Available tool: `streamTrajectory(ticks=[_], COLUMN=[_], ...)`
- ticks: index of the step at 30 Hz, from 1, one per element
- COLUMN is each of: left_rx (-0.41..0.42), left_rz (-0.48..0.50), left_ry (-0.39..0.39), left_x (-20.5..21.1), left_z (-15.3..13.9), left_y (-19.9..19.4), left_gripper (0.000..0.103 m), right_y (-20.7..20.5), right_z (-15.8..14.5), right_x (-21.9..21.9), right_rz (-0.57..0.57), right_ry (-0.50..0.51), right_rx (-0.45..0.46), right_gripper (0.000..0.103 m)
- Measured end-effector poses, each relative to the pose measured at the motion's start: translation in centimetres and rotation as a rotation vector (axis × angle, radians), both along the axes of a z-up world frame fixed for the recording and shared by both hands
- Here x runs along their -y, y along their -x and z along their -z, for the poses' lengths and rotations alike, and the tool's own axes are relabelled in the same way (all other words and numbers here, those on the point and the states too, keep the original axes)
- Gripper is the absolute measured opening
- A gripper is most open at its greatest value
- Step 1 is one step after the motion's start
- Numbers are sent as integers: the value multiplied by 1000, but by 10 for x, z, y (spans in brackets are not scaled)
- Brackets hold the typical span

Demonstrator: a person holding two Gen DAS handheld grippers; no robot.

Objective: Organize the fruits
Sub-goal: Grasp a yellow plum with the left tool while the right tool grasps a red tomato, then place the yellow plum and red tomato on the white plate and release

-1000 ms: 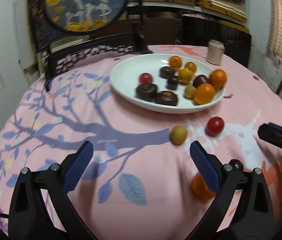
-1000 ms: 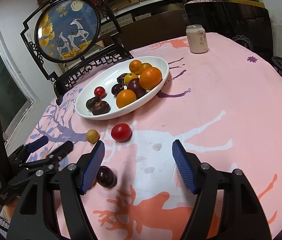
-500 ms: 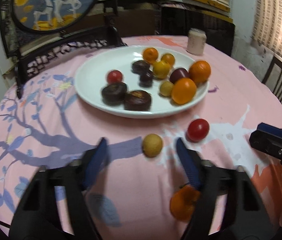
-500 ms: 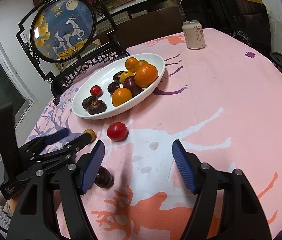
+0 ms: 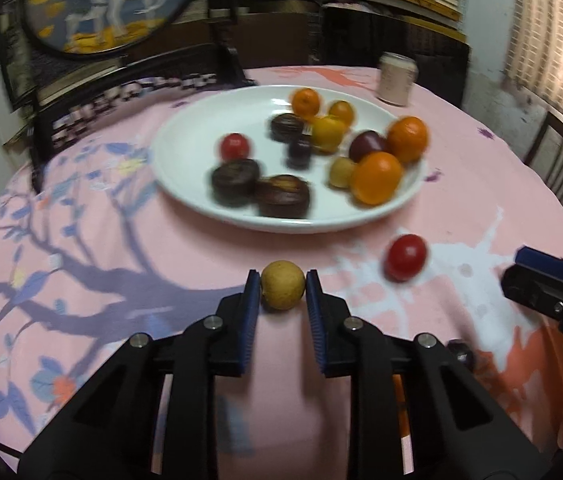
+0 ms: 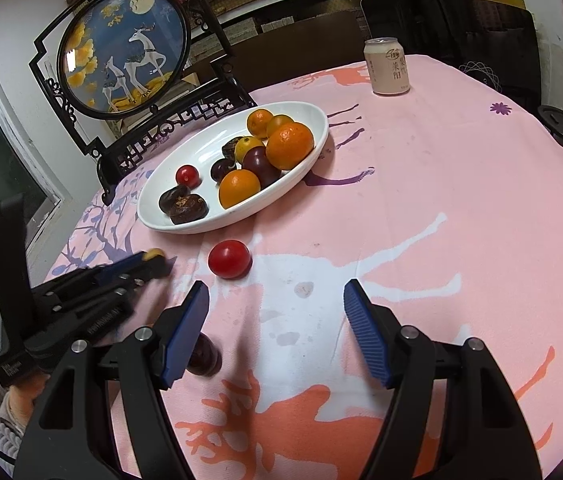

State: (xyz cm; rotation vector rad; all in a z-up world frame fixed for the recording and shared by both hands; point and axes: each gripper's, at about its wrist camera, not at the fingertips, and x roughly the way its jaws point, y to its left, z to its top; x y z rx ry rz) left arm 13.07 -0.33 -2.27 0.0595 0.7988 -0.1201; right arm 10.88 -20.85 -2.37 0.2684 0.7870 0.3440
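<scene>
Left tool (image 5: 282,286): jaws have just been closing and now pinch a small yellow fruit (image 5: 282,290) between the blue pads (image 5: 251,312); fruit sits at the tips, on the cloth. Under this tool's right arm, a sliver of orange fruit (image 5: 399,400), mostly hidden. Just right of that arm, a dark plum (image 5: 459,350) on the cloth.

Right tool (image 6: 275,308): jaws part open, nothing between them. The plum (image 6: 203,356) lies just outside its left pad, half hidden behind it. Ahead and slightly left of the gap, a red tomato (image 6: 229,258) alone on the cloth. Further left, the other tool comes in low from the edge, the yellow fruit showing at its tip.

Worktop (image 6: 461,200): round, covered by a pink cloth printed with white and coral deer shapes on the right tool's side and purple branches with blue leaves on the left tool's side. A few faint stains just ahead of the right tool.

Beyond the tomato: white oval plate (image 6: 201,152) holding oranges, a yellow fruit, dark plums, a red tomato and two dark brown wrinkled fruits. Left view is motion-blurred here.

Far edge: a pale drink can (image 6: 386,66) standing upright, well right of the plate. Behind the plate, a black carved stand with a round blue deer picture (image 6: 125,48).

Room: dark chairs at the far side, shelves of stacked boxes along the back wall, a window at far left.
</scene>
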Motion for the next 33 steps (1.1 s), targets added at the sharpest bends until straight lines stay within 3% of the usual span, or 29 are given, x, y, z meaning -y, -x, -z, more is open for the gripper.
streamTrajectory(ticks=[5,11,16,24,33], left_rx=[-11,-27,-42,-65,-36], left_rz=[-82,-77,-81,-74,-39], left_ry=[48,43,36,22,32], left_x=[-27,-26,-26,-23,-18], left_z=[-2,1,5,10,4], left_y=[-2,-3,-7,-10,0], left_gripper=[24,24,24,24,24], right_y=[-8,-31,-45,-44,-28], right_z=[0,-2,6,11,3], right_x=[-13,-53,-69,-76,-52], right_rz=[-32,-84,-119,-150,-136], right_ry=[-1,106,140,228,140], right_rx=[-8,-11,-25,21,31], right_gripper=[70,66,44,33,33])
